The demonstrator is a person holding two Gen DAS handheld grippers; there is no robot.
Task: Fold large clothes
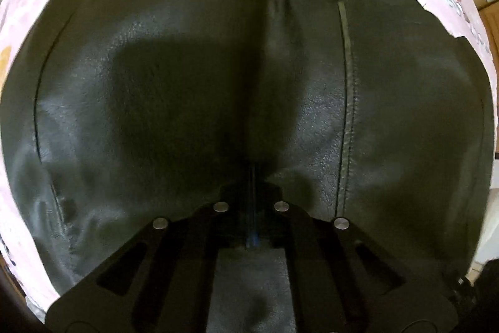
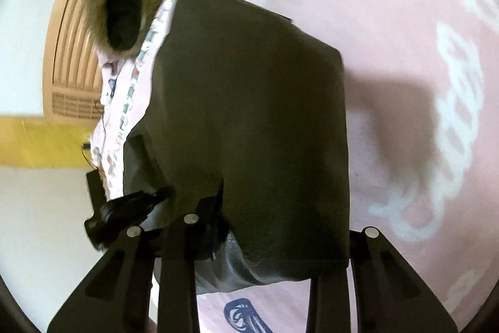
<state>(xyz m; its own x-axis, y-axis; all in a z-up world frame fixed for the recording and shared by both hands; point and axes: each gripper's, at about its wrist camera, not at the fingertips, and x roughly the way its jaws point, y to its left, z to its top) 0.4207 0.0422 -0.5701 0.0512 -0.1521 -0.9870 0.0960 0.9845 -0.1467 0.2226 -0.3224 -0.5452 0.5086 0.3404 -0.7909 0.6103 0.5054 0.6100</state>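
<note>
Leather jacket (image 1: 187, 83) pinched between left tool (image 1: 253, 177) tips.

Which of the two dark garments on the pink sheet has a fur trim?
The far garment, at the edge of the pink sheet; the leather garment has none.

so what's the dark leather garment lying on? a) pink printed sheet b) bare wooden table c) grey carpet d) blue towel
a, since the pink printed sheet borders the dark leather garment on its visible sides in the left wrist view, and the right wrist view shows the same pink cloth beside and under it.
</note>
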